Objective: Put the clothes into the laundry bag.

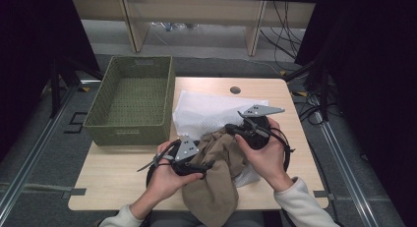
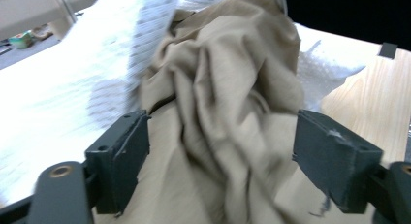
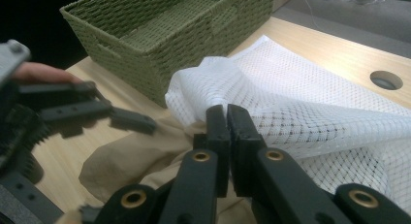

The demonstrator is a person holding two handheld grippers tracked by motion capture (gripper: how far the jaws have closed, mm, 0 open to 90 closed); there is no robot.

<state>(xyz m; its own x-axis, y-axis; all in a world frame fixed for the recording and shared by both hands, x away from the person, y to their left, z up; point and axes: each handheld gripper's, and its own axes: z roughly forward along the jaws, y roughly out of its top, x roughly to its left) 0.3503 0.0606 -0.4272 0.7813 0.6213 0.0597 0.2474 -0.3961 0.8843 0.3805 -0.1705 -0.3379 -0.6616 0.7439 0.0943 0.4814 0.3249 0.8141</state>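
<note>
A crumpled tan cloth (image 1: 214, 183) lies at the table's front middle and hangs over the edge. Behind it spreads a white mesh bag (image 1: 206, 111). My left gripper (image 1: 207, 163) reaches into the cloth from the left. In the left gripper view its jaws stand wide open (image 2: 228, 161) with the tan cloth (image 2: 223, 88) bunched between them and neither pad pressing it. My right gripper (image 1: 234, 130) is at the top of the cloth. Its jaws (image 3: 227, 115) are shut where the mesh bag (image 3: 315, 98) gathers at their tips, with the tan cloth (image 3: 131, 161) below.
A green woven basket (image 1: 125, 131) stands open at the table's left, its wall (image 3: 194, 54) close to the mesh. A round hole (image 1: 235, 90) sits near the table's far edge. Bare wood (image 1: 118, 173) shows at the front left. Shelving and cables lie beyond the table.
</note>
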